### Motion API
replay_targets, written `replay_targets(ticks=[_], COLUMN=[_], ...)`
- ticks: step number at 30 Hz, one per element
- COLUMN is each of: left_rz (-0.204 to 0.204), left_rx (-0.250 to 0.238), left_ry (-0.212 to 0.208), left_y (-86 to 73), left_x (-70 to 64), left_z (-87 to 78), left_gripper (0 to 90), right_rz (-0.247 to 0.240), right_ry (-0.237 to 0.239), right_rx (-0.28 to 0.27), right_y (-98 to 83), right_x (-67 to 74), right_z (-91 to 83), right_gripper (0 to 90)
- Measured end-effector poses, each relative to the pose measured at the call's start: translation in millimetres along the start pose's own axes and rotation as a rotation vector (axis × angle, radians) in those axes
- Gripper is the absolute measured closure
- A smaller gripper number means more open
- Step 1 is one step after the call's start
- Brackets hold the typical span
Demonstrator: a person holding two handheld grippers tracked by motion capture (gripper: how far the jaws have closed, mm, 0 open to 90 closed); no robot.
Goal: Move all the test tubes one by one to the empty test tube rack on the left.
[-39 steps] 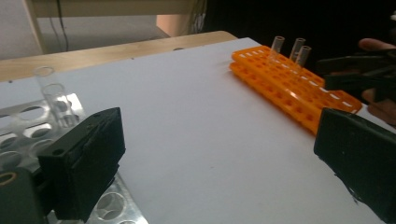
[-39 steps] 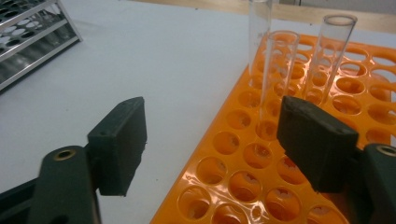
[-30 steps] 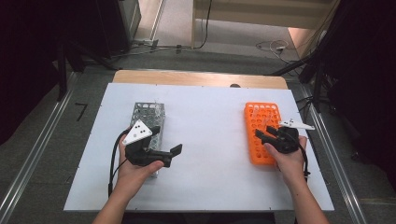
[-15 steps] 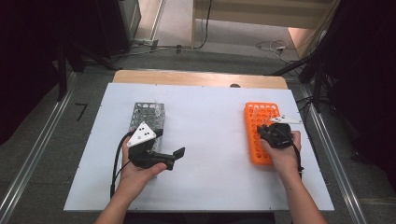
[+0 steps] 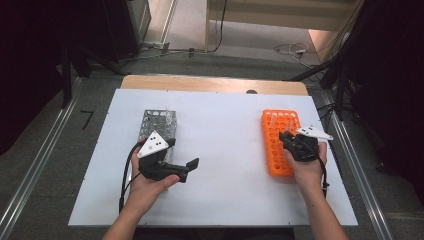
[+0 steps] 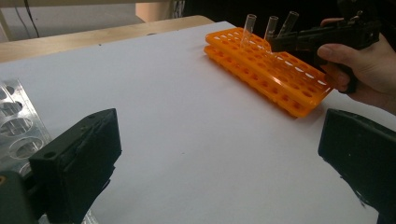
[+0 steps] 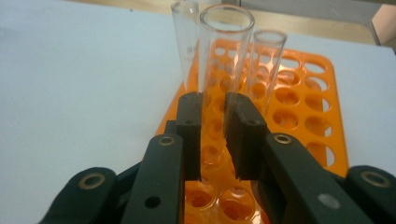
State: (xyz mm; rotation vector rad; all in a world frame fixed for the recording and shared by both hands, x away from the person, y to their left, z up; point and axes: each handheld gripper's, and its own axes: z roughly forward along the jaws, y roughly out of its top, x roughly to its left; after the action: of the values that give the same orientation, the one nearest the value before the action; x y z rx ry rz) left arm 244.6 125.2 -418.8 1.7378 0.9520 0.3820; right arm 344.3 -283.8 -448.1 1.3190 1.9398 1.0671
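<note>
Fingers of R gripper (image 7: 214, 140) clamp a glass tube (image 7: 223, 56) over orange rack (image 7: 299, 100); L gripper (image 6: 219, 172) fingers wide.

Metal rack (image 6: 16, 135) cut off at the left gripper view's 9 o'clock edge; orange rack (image 7: 299, 98) near end hidden behind the right gripper (image 7: 215, 116), whose grip on the test tube (image 7: 224, 56) remains unclear.

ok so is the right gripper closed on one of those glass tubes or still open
Shut on it. In the right gripper view the right gripper has both jaws pressed against the nearest test tube, which stands in the orange rack.
</note>
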Motion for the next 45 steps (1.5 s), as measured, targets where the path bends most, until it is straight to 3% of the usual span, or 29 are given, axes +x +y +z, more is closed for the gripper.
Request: replay_targets(ticks=[7, 15, 35, 45], left_rz=[0.002, 0.013, 0.039, 0.045], left_rx=[-0.001, -0.008, -0.013, -0.015], left_ry=[-0.004, -0.014, -0.055, -0.09], left_y=[0.7, 4.2, 11.1, 13.2], left_x=[-1.2, -5.9, -21.6, -29.8], left_z=[2.1, 3.4, 10.3, 14.3], left_gripper=[0.0, 0.0, 0.0, 2.0], right_rz=[-0.023, -0.063, -0.198, -0.248], right_ry=[0.05, 0.144, 0.348, 0.426], right_rx=[-0.062, -0.088, -0.074, -0.072], right_y=[9.6, 16.4, 11.9, 7.3], right_x=[7.1, 32.5, 111.2, 138.5], right_z=[-17.6, -29.4, -38.8, -41.1], right_gripper=[73.9, 73.9, 73.9, 74.0])
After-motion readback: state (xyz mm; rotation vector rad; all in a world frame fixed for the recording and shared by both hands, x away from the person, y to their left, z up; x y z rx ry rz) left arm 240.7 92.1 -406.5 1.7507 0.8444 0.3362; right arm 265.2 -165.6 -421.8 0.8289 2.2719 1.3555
